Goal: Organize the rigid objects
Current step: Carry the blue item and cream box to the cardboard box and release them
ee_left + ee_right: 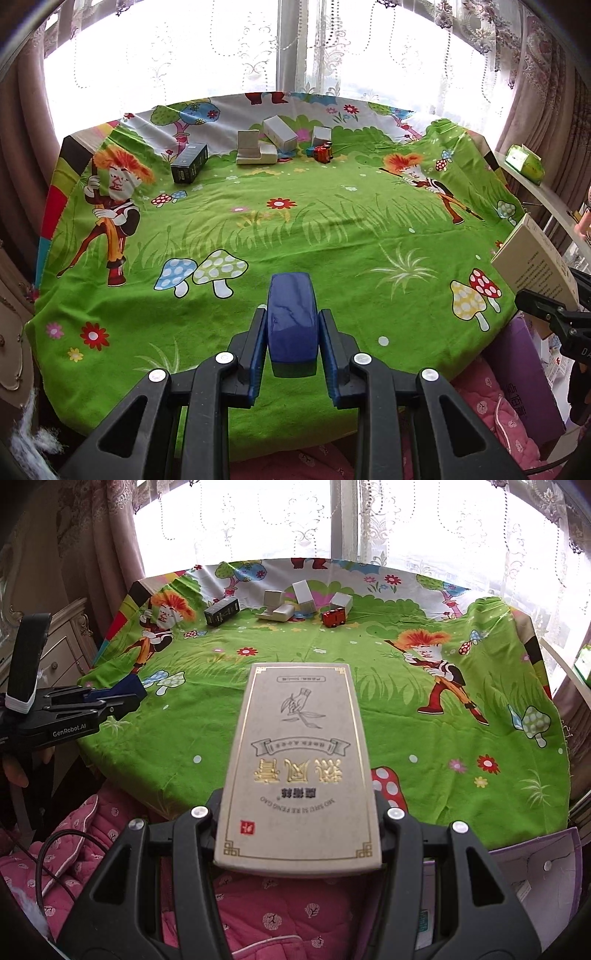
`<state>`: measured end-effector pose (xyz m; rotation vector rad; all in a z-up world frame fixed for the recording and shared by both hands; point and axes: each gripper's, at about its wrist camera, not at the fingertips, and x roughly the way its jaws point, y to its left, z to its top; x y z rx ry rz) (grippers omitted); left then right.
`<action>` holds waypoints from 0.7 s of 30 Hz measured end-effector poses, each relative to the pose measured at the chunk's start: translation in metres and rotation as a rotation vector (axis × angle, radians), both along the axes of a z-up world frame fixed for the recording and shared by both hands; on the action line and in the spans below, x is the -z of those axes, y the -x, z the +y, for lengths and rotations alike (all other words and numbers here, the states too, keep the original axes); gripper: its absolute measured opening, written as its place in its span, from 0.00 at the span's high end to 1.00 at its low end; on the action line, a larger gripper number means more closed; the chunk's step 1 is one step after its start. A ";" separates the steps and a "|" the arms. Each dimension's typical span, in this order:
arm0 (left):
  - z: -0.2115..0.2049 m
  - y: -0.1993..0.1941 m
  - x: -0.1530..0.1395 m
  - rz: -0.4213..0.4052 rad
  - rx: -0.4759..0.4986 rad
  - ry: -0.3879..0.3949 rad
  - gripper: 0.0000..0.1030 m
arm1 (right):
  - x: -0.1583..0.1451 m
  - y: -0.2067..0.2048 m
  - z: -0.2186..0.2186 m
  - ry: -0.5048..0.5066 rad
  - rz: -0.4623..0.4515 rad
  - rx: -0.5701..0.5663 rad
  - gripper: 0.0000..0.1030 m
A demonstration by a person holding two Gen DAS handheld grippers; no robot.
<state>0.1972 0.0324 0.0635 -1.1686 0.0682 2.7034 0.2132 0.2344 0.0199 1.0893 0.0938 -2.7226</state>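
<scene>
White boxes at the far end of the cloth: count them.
4. One upright, one flat in front of it, one leaning behind, one by the red toy truck at. More may hide behind.

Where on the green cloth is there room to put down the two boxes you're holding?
The whole near and middle part of the cloth is bare, from the near edge up to the far row. It is crowded at the far side: black box, white boxes, red toy car stand close together.
</scene>
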 end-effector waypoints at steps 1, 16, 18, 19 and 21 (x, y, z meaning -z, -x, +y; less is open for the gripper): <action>0.002 -0.002 -0.001 0.002 0.005 0.002 0.73 | 0.000 -0.004 0.003 0.000 0.001 0.005 0.46; 0.106 -0.030 -0.031 0.005 0.284 0.016 0.73 | -0.011 -0.078 0.091 -0.018 0.011 0.192 0.46; 0.135 -0.036 -0.034 -0.008 0.358 0.012 0.73 | -0.013 -0.092 0.113 -0.029 0.012 0.243 0.46; 0.149 -0.038 -0.034 -0.017 0.395 0.010 0.73 | -0.013 -0.099 0.122 -0.035 0.011 0.268 0.46; 0.178 -0.044 -0.035 -0.033 0.465 0.012 0.73 | -0.014 -0.114 0.143 -0.048 0.007 0.325 0.46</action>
